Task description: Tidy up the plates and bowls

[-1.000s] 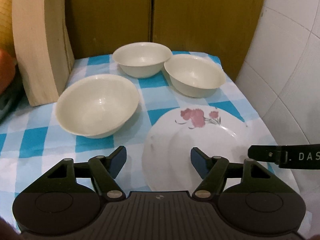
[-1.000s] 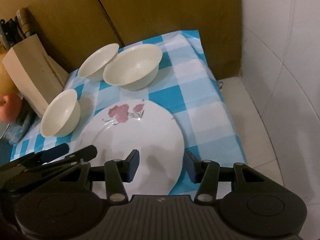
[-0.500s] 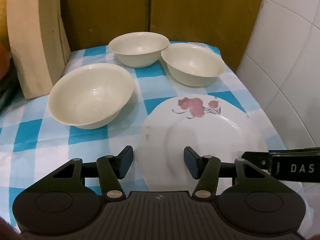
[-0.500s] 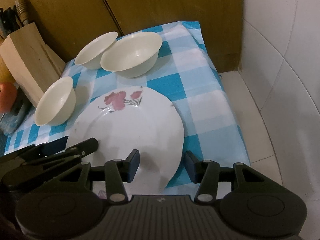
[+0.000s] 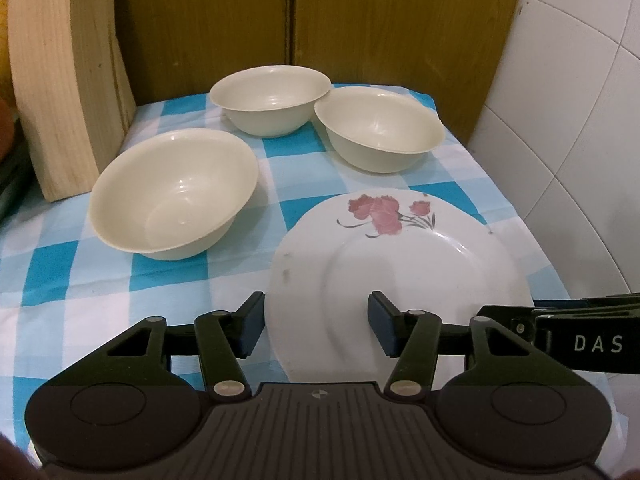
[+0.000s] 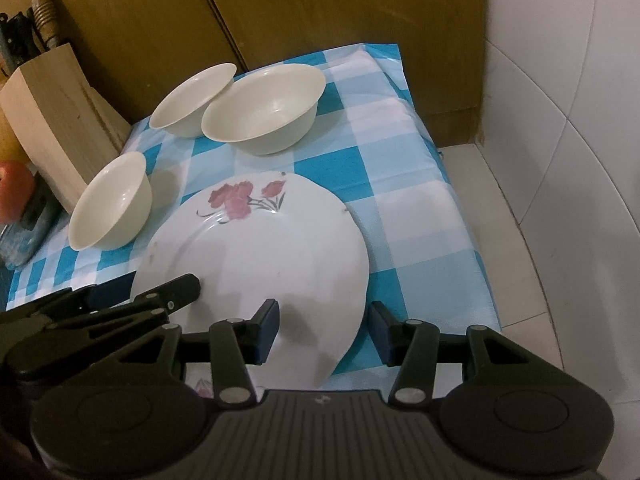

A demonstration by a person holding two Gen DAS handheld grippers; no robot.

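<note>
Both tools hang over the near edge of the flowered plate (image 5: 400,264), which lies flat on the checked cloth (image 5: 60,264) of the worktop. Left tool (image 5: 316,326): pads apart, straddling the plate's left rim. Right tool (image 6: 324,332): pads apart, straddling its right rim. Three cream bowls (image 5: 176,192) stand beyond, two touching; knife block (image 5: 64,80) at left.

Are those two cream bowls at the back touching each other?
Cannot tell. In the left wrist view the far bowl and the right bowl meet rim to rim; in the right wrist view they overlap. Neither shows a gap or clear contact.
</note>
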